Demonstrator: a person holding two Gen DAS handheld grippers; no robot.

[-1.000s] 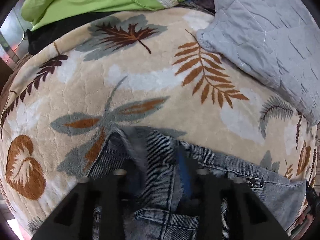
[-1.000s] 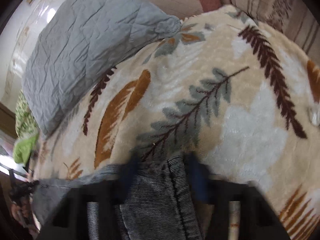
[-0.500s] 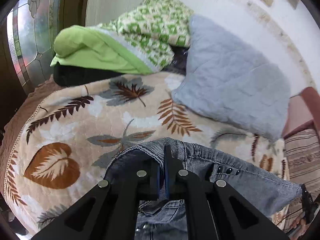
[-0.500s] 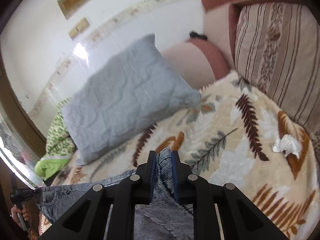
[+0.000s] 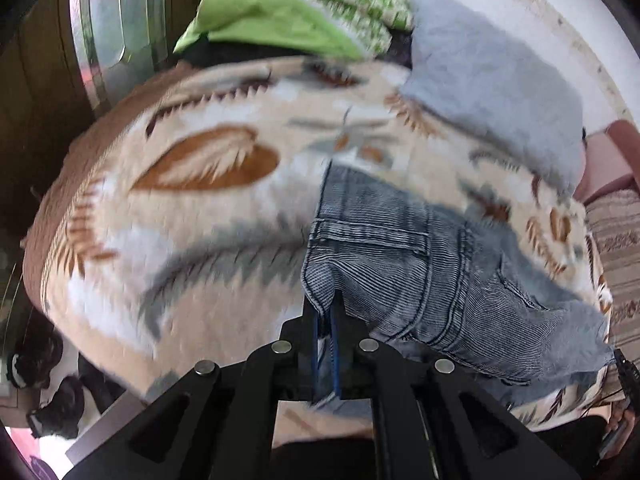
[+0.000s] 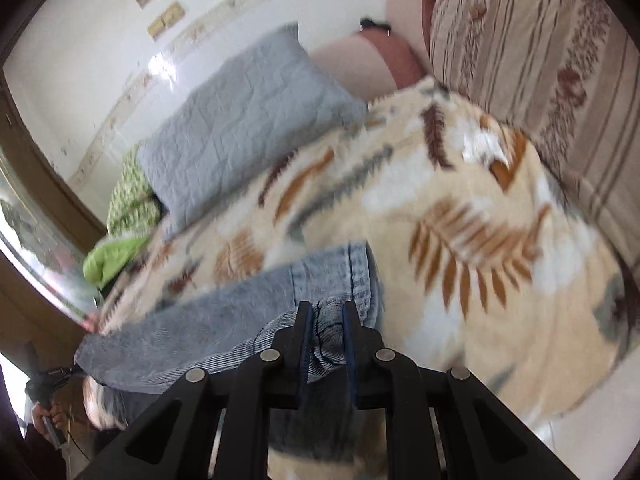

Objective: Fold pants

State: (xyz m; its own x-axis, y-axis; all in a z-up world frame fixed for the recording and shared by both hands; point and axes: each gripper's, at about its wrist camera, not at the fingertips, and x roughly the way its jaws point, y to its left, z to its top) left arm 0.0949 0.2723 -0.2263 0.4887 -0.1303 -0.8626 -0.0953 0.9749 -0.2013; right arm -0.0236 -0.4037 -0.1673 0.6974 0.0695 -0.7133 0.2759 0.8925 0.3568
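Blue-grey denim pants (image 5: 400, 264) lie on a leaf-patterned beige blanket (image 5: 180, 220), with a back pocket and seams facing up. My left gripper (image 5: 326, 300) is shut on the pants' near left edge, a fold of denim pinched between its blue pads. In the right wrist view the same pants (image 6: 240, 312) stretch away to the left. My right gripper (image 6: 326, 308) is shut on a bunched hem or edge at their right end. Both views are blurred by motion.
A grey quilted pillow (image 5: 492, 92) and a pile of green bedding (image 5: 272, 20) lie at the far side of the bed. A striped cushion (image 6: 540, 60) stands along the right. The bed's near edge and the floor (image 5: 52, 400) show at lower left.
Both grippers closed on the denim and have drawn back across the bed toward its near side, lifting slightly. The pants moved with them, stretched between the two.
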